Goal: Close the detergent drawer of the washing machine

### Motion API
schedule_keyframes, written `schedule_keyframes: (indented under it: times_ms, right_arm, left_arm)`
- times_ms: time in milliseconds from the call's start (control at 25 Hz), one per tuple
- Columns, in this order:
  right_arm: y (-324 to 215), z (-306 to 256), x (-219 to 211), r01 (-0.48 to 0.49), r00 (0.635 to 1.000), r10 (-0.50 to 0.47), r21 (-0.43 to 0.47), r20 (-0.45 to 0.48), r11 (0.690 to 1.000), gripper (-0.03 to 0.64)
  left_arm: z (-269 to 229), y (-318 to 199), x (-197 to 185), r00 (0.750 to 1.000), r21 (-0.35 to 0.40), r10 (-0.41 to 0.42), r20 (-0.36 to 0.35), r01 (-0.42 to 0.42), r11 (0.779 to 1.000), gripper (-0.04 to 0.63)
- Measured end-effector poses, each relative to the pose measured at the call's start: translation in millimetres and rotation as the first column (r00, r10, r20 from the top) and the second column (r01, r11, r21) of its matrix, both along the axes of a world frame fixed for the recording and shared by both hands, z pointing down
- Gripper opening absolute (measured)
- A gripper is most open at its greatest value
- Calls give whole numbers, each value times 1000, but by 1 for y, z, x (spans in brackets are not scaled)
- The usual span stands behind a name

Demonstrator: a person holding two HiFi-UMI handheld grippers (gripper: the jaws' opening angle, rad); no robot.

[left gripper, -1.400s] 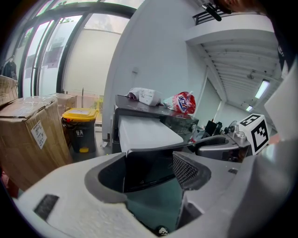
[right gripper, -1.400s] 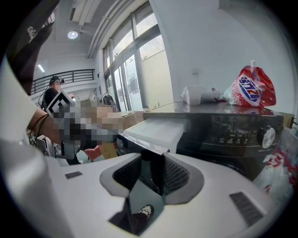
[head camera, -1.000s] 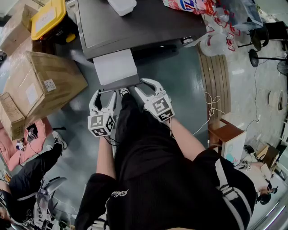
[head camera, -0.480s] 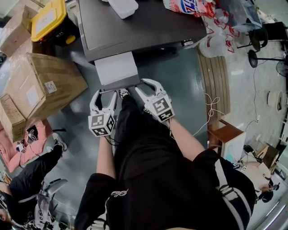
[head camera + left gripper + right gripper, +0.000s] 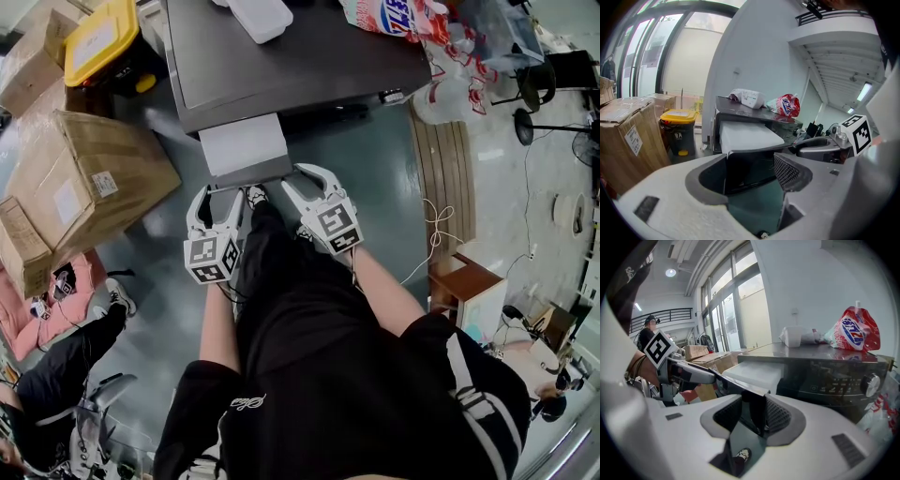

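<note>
Nothing shifted since earlier | detergent drawer [image 5: 242, 145] out at 12 o'clock from washing machine [image 5: 281, 56] | my left gripper [image 5: 217, 197] spread around its front | right gripper [image 5: 302, 180] seemingly clamps front corner | stiff, light slider: push front squarely

place: test lab | cues: cardboard boxes [image 5: 89, 178], washing machine [image 5: 281, 47]

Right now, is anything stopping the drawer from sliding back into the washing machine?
Nothing I can see. The drawer sticks straight out of the washing machine, with nothing between it and its slot. The left gripper straddles its dark front's corner, and the right gripper pinches that front.
</note>
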State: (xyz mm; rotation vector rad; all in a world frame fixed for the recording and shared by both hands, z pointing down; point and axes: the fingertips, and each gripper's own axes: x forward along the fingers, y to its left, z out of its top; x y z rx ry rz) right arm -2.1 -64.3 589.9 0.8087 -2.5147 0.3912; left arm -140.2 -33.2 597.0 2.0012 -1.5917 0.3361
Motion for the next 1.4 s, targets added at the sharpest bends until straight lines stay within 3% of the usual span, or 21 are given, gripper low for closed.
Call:
schedule_keyframes:
  times_ms: [1400]
  right_arm:
    - [-47,-2,-16,-9,1000,10,7,-21,1000,154]
  left_arm:
    - [0,-46,-16,1000,13,-21,-6,21,1000,321]
